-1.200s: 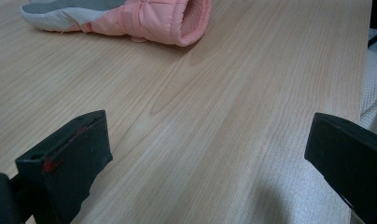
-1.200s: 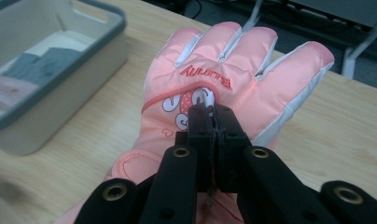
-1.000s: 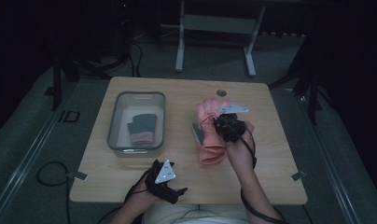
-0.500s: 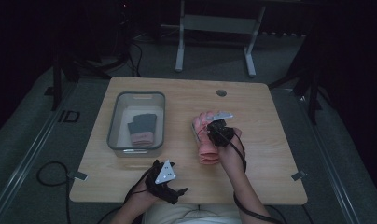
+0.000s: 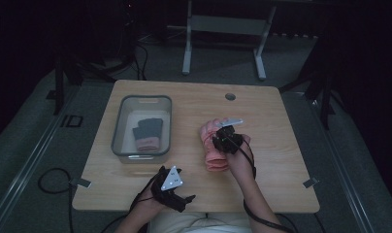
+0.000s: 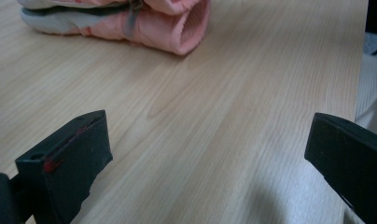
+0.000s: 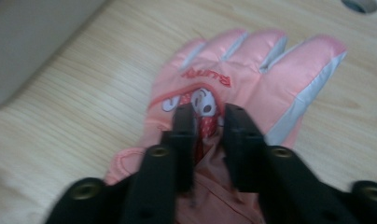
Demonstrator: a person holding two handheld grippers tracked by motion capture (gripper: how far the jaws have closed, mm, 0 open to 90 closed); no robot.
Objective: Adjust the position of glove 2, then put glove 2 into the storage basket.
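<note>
A pink glove (image 5: 216, 154) with grey trim lies flat on the wooden table (image 5: 286, 160), right of centre. My right gripper (image 5: 215, 141) rests on its back. In the right gripper view the glove (image 7: 266, 65) spreads its fingers ahead of the right gripper (image 7: 209, 114). Its jaws have just been opening and stand a little apart, open, with a raised fold of the glove's fabric still between them. My left gripper (image 5: 180, 187) sits at the near table edge, wide open with nothing in it (image 6: 210, 154). The glove's cuff (image 6: 177, 28) lies ahead of it.
A clear plastic bin (image 5: 117, 141) stands left of centre with a dark glove (image 5: 146, 130) with a pink cuff inside. A round cable hole (image 5: 230, 96) is at the table's far side. Cables trail over the near edge.
The right hand lowered the pink glove toward the near side and laid it flat on the table. A gap now shows between its jaws. The left hand stayed put.
</note>
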